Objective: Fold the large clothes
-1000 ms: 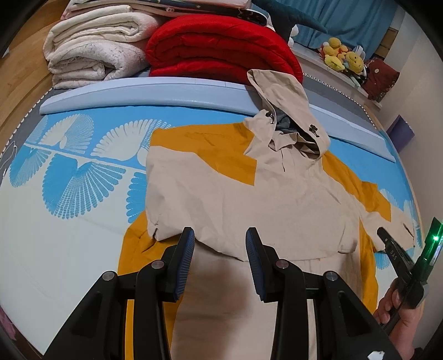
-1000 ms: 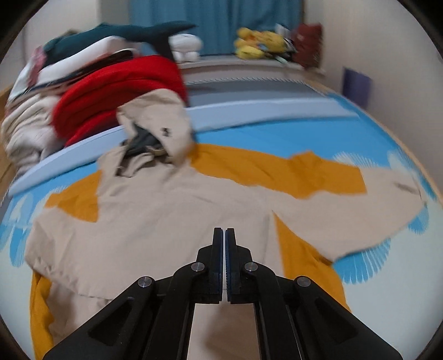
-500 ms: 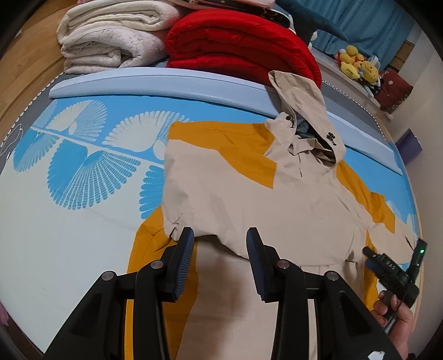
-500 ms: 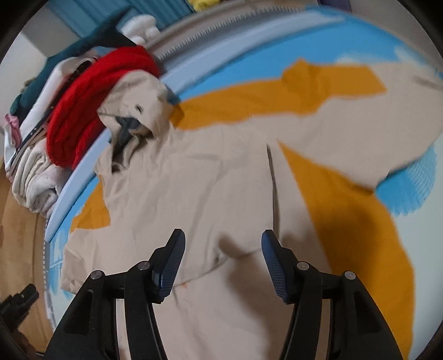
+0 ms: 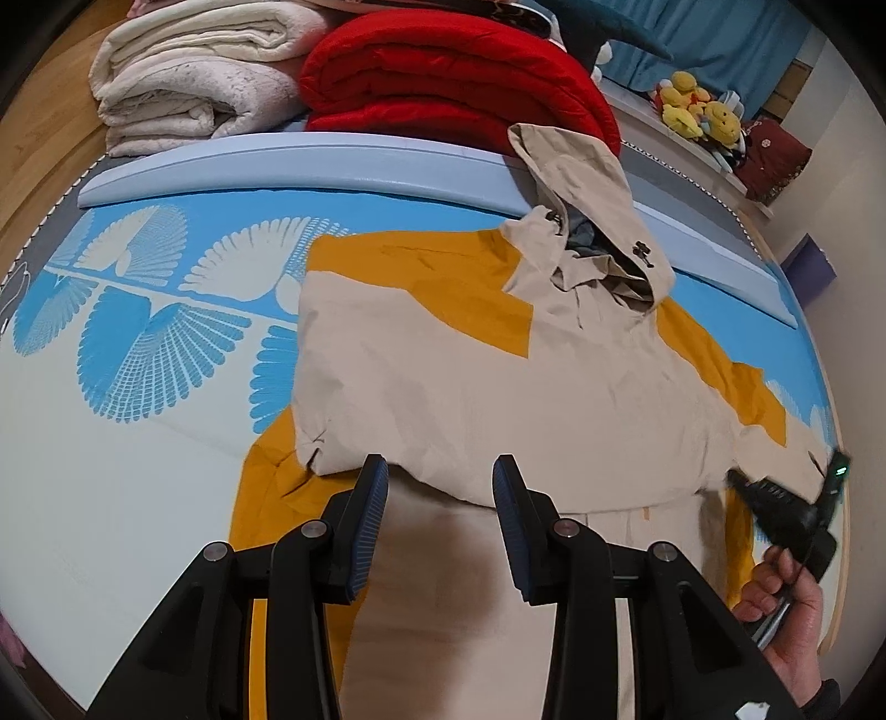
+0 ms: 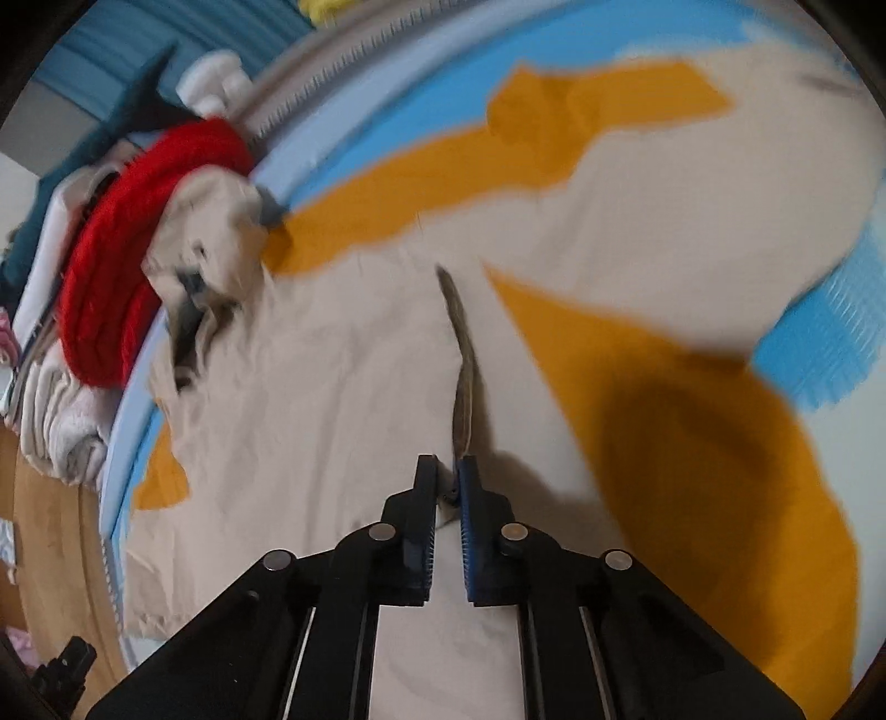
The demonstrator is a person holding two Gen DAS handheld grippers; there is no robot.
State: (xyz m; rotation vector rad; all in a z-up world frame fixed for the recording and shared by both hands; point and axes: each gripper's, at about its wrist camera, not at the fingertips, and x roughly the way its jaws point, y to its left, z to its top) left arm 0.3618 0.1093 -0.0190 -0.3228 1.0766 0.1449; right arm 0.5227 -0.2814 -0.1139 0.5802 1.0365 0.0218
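On the bed, over a blue-and-white fan-print sheet (image 5: 138, 354), a beige-and-mustard hooded jacket (image 5: 498, 387) lies spread flat, front side down or up not determinable. Left sleeve is folded across the body; its cuff edge sits just ahead of the left gripper. Hood (image 5: 581, 183) props up against a pale-blue raised edge (image 5: 277, 166) that runs across the far side of the sheet.

Left gripper (image 5: 440, 498): jaws apart, nothing between the pads, poised just above the lower beige panel near the folded sleeve's hem. Fabric contact not seen.

Right gripper (image 6: 447, 487): jaws have just been closing and now stand nearly together, pinching a raised ridge of beige jacket cloth that runs away from the fingertips as a dark crease. The right wrist view is motion-blurred, so finer detail of the pinch is unclear. In the left wrist view the same tool appears at the far right edge, held in a hand (image 5: 786, 615), with a green light lit on its body.

Beyond the raised edge: a folded red blanket (image 5: 454, 77) beside a stack of cream blankets (image 5: 194, 72), touching side by side. Yellow plush toys (image 5: 698, 111) sit on a ledge further back, next to a dark red bag (image 5: 775, 160). Teal curtain (image 5: 714, 33) behind. No bins or baskets in either view; the jacket rests directly on the sheet.
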